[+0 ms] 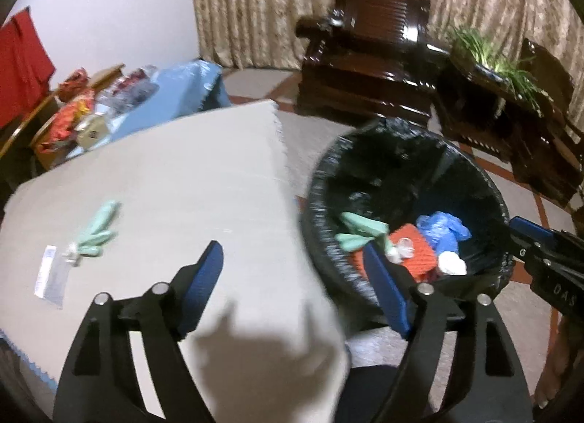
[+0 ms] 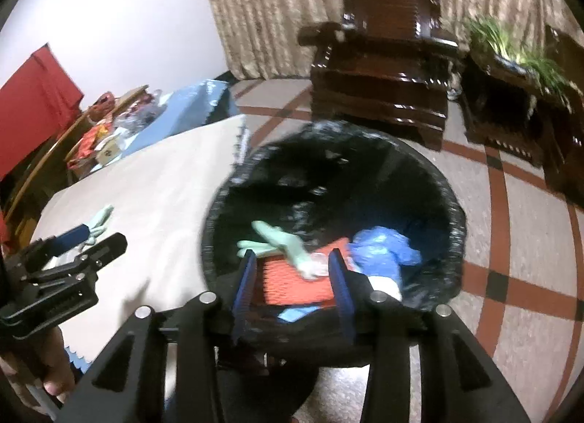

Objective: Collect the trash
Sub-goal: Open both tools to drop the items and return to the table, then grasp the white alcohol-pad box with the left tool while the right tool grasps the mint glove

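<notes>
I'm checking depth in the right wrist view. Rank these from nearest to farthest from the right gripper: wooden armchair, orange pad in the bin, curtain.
From the right gripper:
1. Orange pad, just ahead, inside the bin.
2. Wooden armchair, beyond the bin.
3. Curtain, behind the armchair.

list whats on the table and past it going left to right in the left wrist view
white paper slip → green glove on the table → left gripper → green glove in the bin → blue plastic bag → right gripper
</notes>
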A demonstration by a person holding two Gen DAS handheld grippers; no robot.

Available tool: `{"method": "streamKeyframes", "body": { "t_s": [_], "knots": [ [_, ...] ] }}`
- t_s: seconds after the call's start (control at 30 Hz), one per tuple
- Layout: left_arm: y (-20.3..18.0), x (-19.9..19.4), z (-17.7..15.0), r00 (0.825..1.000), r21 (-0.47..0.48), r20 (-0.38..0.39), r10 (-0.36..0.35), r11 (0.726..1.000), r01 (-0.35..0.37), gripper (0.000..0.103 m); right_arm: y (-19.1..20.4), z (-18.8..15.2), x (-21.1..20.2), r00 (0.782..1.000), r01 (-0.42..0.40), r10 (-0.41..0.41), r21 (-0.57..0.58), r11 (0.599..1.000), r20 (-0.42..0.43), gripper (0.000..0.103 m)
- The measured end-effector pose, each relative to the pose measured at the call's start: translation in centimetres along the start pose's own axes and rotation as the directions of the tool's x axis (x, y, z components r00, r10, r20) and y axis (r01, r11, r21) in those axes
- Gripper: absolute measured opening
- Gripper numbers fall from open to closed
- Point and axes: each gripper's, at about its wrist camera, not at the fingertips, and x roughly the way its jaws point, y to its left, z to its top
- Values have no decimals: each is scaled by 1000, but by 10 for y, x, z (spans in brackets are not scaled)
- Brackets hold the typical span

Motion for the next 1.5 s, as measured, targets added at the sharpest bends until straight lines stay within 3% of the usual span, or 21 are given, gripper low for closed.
{"method": "streamKeyframes", "body": {
  "t_s": [0.17,0.3,0.7,1.1,1.5],
  "knots": [
    [48,-28,-10,998,-29,40,53,998,-52,81,58,-8,-3,1000,-27,28,-61,998,8,42],
    [95,-47,-24,993,-59,61,97,994,-93,83,105,-12,-2,998,-62,63,-103,993,8,51],
    [231,-77,-74,970,-152,60,235,963,-224,85,228,-23,12,988,-148,152,-218,965,-2,59],
    [337,-62,-110,952,-251,12,305,923,-293,85,327,-45,59,980,-198,190,-299,933,-59,59],
    [375,-7,-118,960,-254,-33,278,927,-277,85,379,-48,110,978,-209,191,-311,927,-88,59]
  ]
}}
